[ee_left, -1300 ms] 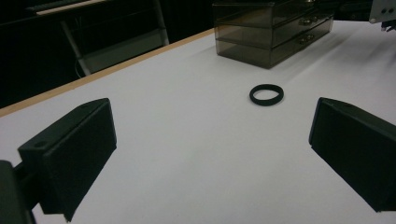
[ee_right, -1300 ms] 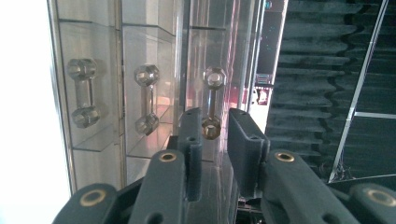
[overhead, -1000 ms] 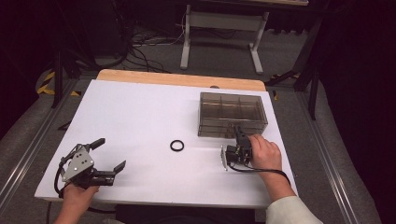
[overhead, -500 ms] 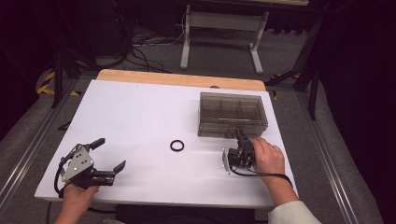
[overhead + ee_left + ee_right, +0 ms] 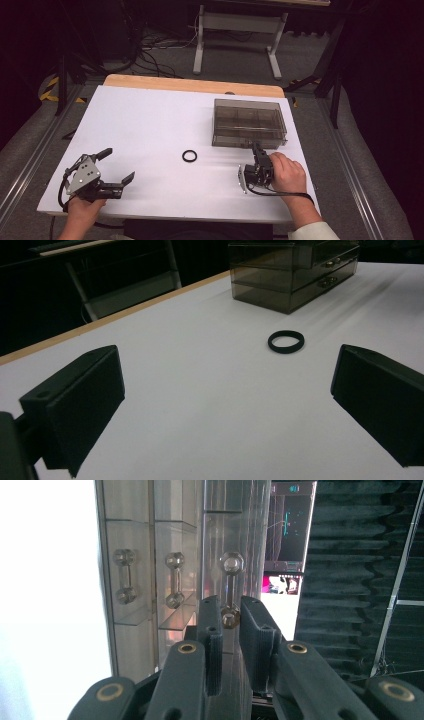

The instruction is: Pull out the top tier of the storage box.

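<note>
A: Looking down from the high view: right hand-held gripper (image 5: 256, 150) sits at five o'clock on the white surface (image 5: 150, 125), nose against the front of the smoky clear drawer box (image 5: 249, 122).

B: Jaw state?

A: Nearly closed. In the right gripper view the two black jaws pinch in on a clear dumbbell-shaped drawer handle (image 5: 230, 592); its lower knob sits between the fingertips (image 5: 209, 611). Clenched on that handle, as far as the view shows. Camera is rolled, so the drawer fronts run vertically.

B: Other handles?

A: Two more (image 5: 174, 580), toward nine o'clock of the gripped one in that view, untouched.

B: Box position?

A: Two o'clock on the surface, near the far right edge, just short of the wooden strip (image 5: 195, 85).

B: Left side?

A: Left hand-held gripper (image 5: 116, 167) rests at seven o'clock, near the front edge, held by the left hand (image 5: 82, 210). Jaws spread wide, released, nothing between them.

B: Anything loose?

A: One black ring (image 5: 189, 156), flat near centre, well apart from both grippers. In the left gripper view it lies ahead at one o'clock, box beyond it.
</note>
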`<state>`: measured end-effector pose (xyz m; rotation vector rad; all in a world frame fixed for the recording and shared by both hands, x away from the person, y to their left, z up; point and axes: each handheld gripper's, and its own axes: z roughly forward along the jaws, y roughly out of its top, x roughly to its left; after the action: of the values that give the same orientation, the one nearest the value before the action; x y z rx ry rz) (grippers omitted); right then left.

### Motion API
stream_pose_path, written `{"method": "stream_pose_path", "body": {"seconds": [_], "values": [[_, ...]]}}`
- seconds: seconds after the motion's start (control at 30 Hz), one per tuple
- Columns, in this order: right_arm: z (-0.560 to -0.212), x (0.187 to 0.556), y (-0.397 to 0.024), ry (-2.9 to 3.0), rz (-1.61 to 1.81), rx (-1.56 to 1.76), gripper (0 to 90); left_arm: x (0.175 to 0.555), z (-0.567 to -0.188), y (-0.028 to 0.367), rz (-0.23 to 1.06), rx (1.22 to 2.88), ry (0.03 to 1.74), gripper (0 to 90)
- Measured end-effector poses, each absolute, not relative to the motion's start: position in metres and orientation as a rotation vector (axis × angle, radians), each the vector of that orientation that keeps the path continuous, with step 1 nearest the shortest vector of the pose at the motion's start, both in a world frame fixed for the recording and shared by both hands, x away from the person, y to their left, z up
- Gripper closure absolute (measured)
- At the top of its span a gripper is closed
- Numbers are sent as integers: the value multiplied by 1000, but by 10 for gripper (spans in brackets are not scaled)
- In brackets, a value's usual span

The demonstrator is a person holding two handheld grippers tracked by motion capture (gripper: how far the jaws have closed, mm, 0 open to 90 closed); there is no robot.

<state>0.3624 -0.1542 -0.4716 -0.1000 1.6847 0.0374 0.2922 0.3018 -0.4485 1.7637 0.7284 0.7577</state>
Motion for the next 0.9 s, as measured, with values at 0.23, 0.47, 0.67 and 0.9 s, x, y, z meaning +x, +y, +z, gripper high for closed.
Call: {"method": "stream_pose_path", "body": {"seconds": [0.23, 0.47, 0.67, 0.9], "values": [[-473, 361, -156, 1693, 33, -90, 730, 292, -449, 302, 755, 1763, 729, 16], [-470, 358, -157, 1707, 49, -67, 665, 292, -449, 302, 758, 1764, 729, 16], [-466, 355, -157, 1704, 65, -61, 640, 292, -449, 301, 758, 1763, 732, 16], [-458, 349, -155, 1696, 80, -61, 626, 292, -449, 302, 757, 1761, 732, 16]]}}
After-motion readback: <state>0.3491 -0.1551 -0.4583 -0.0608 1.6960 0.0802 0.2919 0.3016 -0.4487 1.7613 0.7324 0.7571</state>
